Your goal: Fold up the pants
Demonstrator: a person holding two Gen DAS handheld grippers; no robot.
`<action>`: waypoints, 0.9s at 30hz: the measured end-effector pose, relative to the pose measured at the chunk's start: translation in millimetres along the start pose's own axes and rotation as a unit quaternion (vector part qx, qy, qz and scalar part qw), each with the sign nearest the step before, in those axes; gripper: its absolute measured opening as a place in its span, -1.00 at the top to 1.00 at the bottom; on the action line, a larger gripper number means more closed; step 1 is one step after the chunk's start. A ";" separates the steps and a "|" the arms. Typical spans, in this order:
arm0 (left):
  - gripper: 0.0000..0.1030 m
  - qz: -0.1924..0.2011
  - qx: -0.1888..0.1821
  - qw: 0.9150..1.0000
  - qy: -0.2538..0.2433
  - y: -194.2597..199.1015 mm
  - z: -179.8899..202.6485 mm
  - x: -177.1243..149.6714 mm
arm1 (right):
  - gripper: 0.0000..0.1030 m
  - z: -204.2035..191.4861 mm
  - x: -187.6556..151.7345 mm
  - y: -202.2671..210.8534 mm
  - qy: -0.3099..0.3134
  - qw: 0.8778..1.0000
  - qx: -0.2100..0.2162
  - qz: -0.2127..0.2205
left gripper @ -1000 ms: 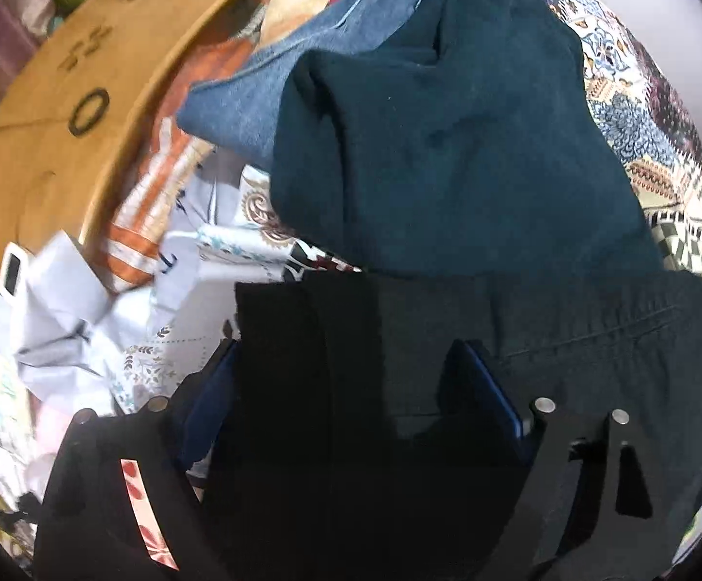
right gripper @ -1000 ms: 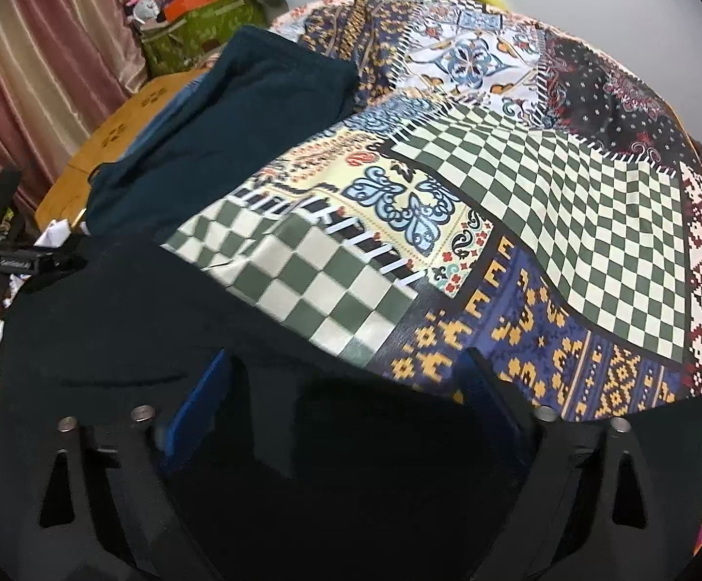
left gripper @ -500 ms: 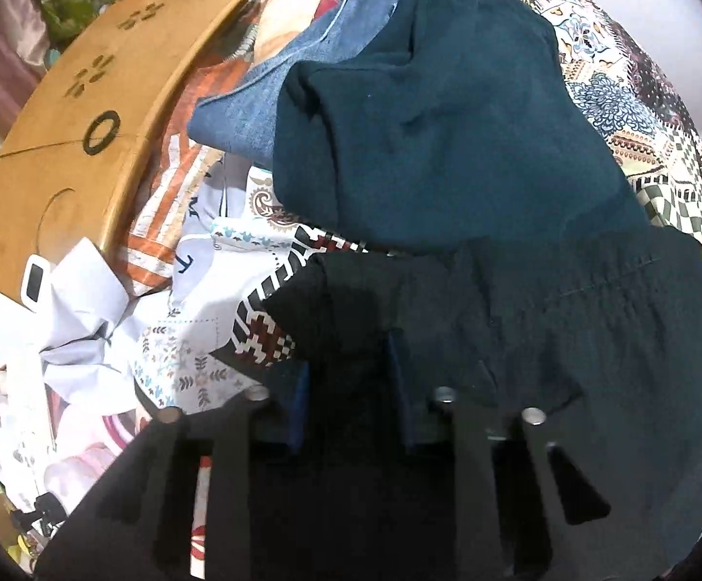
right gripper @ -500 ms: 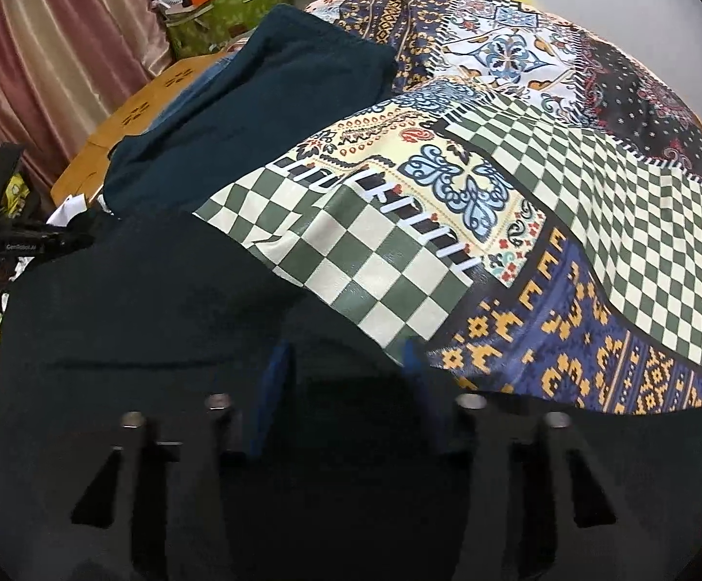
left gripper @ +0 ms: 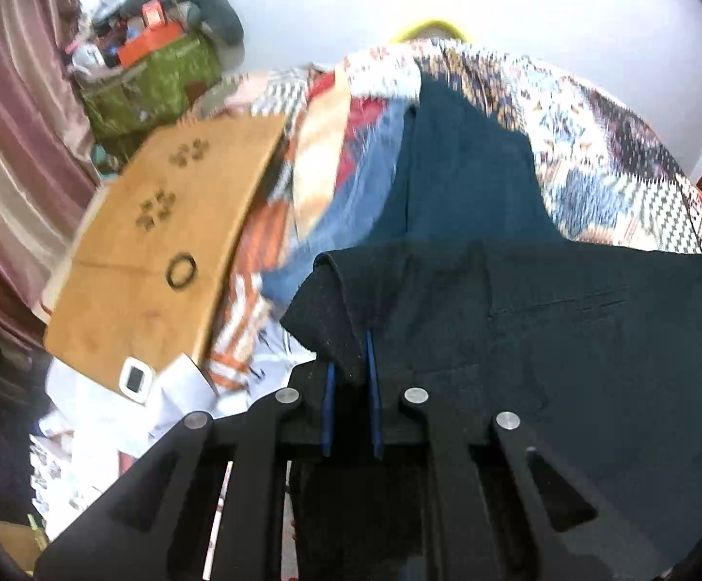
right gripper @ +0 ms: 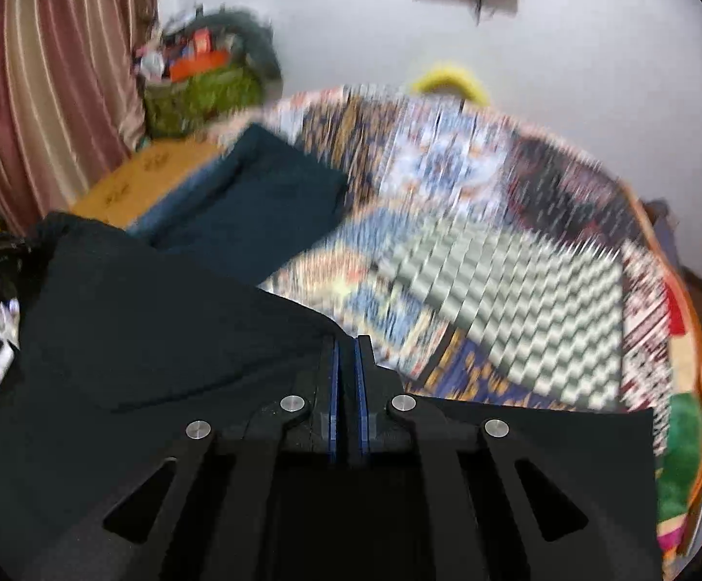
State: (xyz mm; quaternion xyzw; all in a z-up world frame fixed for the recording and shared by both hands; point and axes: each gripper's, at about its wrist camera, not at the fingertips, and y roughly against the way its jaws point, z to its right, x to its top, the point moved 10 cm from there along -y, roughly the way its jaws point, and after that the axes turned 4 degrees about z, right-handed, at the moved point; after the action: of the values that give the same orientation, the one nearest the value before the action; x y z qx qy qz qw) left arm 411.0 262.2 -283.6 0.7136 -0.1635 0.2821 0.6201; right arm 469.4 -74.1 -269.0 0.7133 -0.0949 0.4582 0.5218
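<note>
Left wrist | left claw point(left gripper: 349, 363) pinching black woven pants point(left gripper: 569, 339) | bunched fold

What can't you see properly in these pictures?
- Black pants: lower part hidden under the left hand-held gripper and cut off by the frame.
- Patchwork bedspread: patterns smeared by motion blur, right wrist view.
- Green bag: contents too small and blurred.

The black pants point(left gripper: 569, 339) in my grip are matt woven cloth with a fine grainy surface. My left gripper point(left gripper: 349, 363) is matt black plastic with shiny metal pins and smooth blue pads. The quilt point(right gripper: 496, 266) is printed patchwork cloth, the box point(left gripper: 157, 252) dull brown cardboard, the curtain point(right gripper: 50, 72) faintly glossy striped fabric.
</note>
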 end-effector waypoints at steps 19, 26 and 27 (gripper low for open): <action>0.78 0.056 -0.031 0.998 0.000 108.8 2.4 -53.6 | 0.91 -50.1 -41.7 104.5 0.030 0.999 0.022 0.017; 0.78 0.046 -0.040 0.998 0.019 126.8 -8.1 -97.4 | 0.91 -76.2 -77.7 134.3 0.046 0.998 0.031 0.009; 0.78 0.042 -0.041 0.998 0.022 127.8 -10.0 -103.4 | 0.91 -80.7 -84.5 138.3 0.049 0.998 0.034 0.005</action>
State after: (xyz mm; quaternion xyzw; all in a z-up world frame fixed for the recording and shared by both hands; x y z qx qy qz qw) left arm 253.1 237.2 -244.1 0.6734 -0.1912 0.3167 0.6400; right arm 292.3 -96.5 -238.8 0.7071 -0.0576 0.4982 0.4986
